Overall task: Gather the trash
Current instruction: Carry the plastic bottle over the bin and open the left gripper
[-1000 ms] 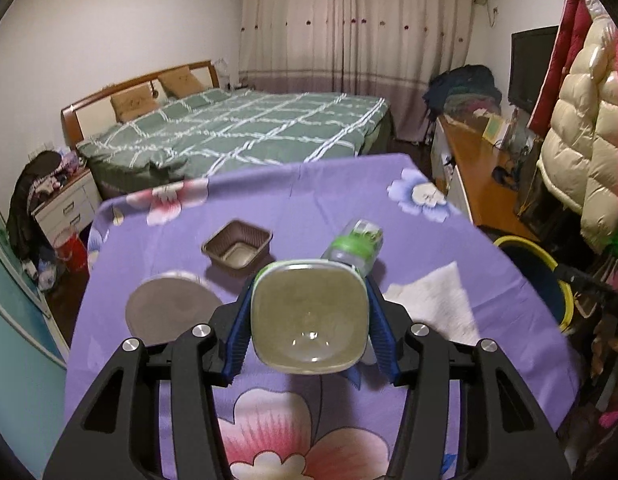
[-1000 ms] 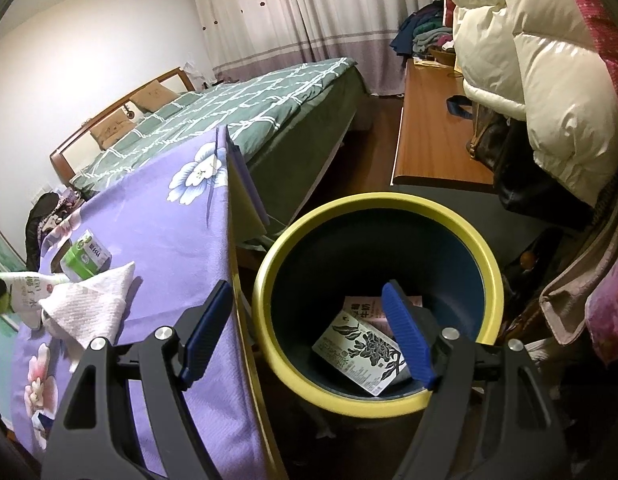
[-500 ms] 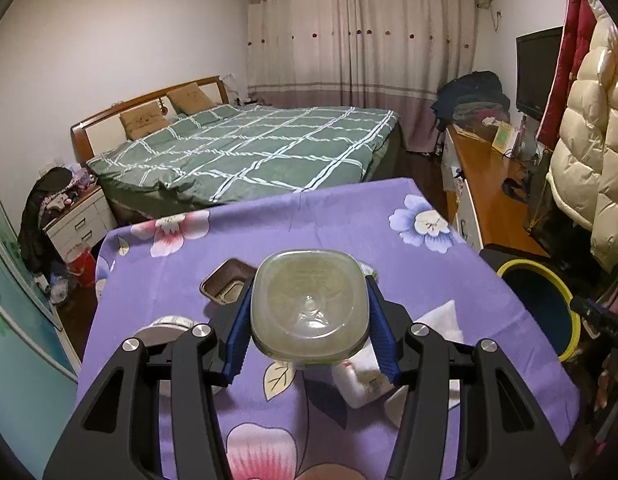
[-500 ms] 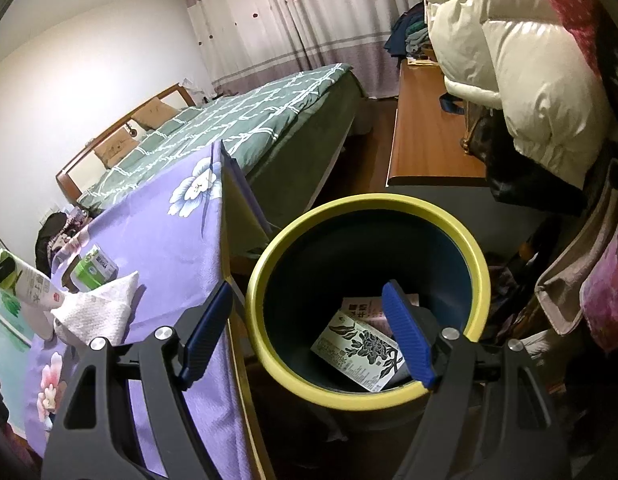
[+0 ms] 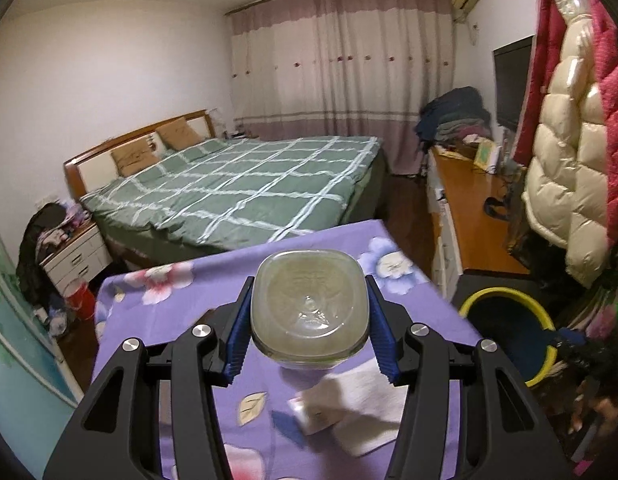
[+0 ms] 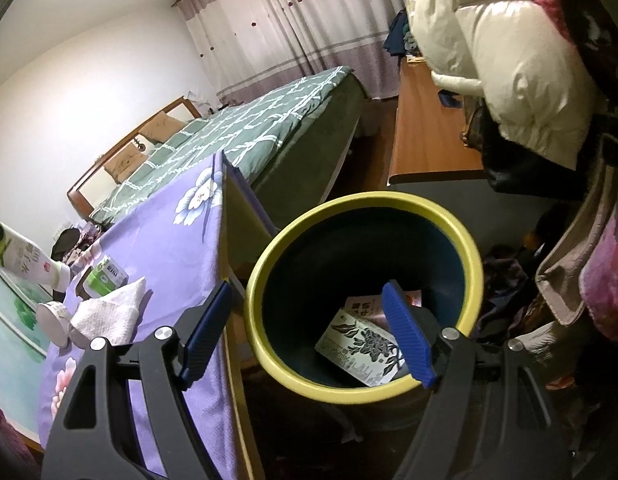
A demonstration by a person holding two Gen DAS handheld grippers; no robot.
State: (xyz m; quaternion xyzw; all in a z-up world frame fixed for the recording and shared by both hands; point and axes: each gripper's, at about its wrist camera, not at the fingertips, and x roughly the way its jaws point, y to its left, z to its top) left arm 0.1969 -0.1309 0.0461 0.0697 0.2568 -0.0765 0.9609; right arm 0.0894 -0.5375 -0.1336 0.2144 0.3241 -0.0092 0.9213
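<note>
We see left hand-held gripper (image 5: 309, 316) clamped on bottle (image 5: 309, 310), above desk (image 5: 181, 292), left of bin (image 6: 361, 296). Right hand-held gripper (image 6: 309, 332) wide open, empty, over bin; carton (image 6: 359, 346) inside.

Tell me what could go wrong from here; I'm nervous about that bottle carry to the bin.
1. The left claw grips the smooth bottle only by its sides; it might slip out above the purple tablecloth.
2. The bin stands off the table's edge, so an early release could miss it.
3. The open right claw hangs over the bin mouth and may block the drop.
</note>
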